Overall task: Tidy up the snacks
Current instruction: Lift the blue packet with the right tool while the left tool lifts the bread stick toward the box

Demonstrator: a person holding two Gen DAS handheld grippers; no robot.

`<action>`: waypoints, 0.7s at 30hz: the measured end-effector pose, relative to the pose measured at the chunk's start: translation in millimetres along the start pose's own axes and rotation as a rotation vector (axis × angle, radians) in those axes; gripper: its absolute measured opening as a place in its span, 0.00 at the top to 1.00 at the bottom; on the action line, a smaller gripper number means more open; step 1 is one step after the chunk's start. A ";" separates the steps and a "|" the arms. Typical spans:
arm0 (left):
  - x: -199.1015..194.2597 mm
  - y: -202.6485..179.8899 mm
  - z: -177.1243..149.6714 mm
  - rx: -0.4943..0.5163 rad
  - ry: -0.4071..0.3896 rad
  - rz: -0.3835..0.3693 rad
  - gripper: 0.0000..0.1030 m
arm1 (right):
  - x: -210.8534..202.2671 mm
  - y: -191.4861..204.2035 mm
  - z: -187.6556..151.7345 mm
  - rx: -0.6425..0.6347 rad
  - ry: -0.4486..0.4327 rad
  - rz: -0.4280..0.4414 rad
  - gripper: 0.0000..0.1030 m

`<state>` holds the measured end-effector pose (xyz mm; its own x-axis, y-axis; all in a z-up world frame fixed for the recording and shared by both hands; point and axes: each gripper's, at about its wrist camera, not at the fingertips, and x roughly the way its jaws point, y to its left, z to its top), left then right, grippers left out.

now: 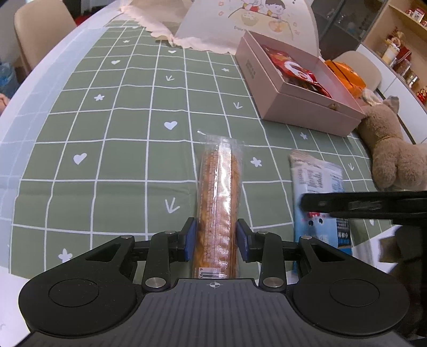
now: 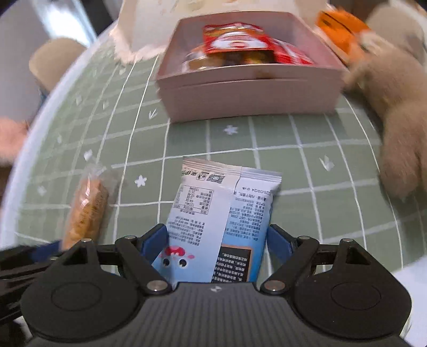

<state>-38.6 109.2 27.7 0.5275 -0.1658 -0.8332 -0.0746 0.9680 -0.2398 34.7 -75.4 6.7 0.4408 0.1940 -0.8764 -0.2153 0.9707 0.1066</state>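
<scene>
Left gripper (image 1: 216, 239): blue pads narrowed onto the near end of a long clear-wrapped snack stick (image 1: 218, 202), one pad touching each side. The stick lies flat on the green checked tablecloth (image 1: 106, 160), running straight away from the gripper toward the far side of the table, barcode end nearest the camera.

Right gripper (image 2: 216, 240): pads set wider, flanking the near end of a blue-and-white snack packet (image 2: 221, 213). Left pad sits against the packet edge; right pad is at or just beside the other edge, contact there cannot be told. Packet is back side up, printed text and nutrition table showing, lying flat on the cloth just to the right of the stick. In the left wrist view the same packet (image 1: 317, 186) is partly covered by the right gripper's dark arm crossing from the right edge.

In the right wrist view the stick (image 2: 88, 211) is to the left of the packet, near but apart.

Beyond both snacks, toward the far right part of the table, sits an open pink box (image 1: 299, 106) holding red snack bags (image 1: 293, 69). An orange pack (image 1: 347, 74) sits behind the box's far right side. A tan plush toy (image 1: 392, 149) lies at the right edge of the table, touching the box's near right corner. A cream cartoon-printed cover (image 1: 240, 24) stands behind the box at the far edge. A beige chair (image 1: 40, 29) is off the table's far left.
</scene>
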 end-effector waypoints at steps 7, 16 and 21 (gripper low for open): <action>0.7 -1.3 -0.1 0.013 -0.004 0.003 0.64 | 3.1 13.7 -9.9 -0.187 -0.049 -0.009 0.11; 7.9 -6.6 15.0 0.015 0.064 0.019 0.64 | -33.7 -34.9 -6.4 -0.217 -0.053 -0.007 0.24; 7.0 -12.2 19.0 0.028 0.046 -0.056 0.67 | -80.1 -58.2 10.0 -0.157 -0.177 -0.015 0.24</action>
<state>-17.9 99.8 34.3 0.4910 -0.2275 -0.8409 -0.0222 0.9617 -0.2732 20.6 -146.0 75.4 0.5875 0.2151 -0.7801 -0.3341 0.9425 0.0082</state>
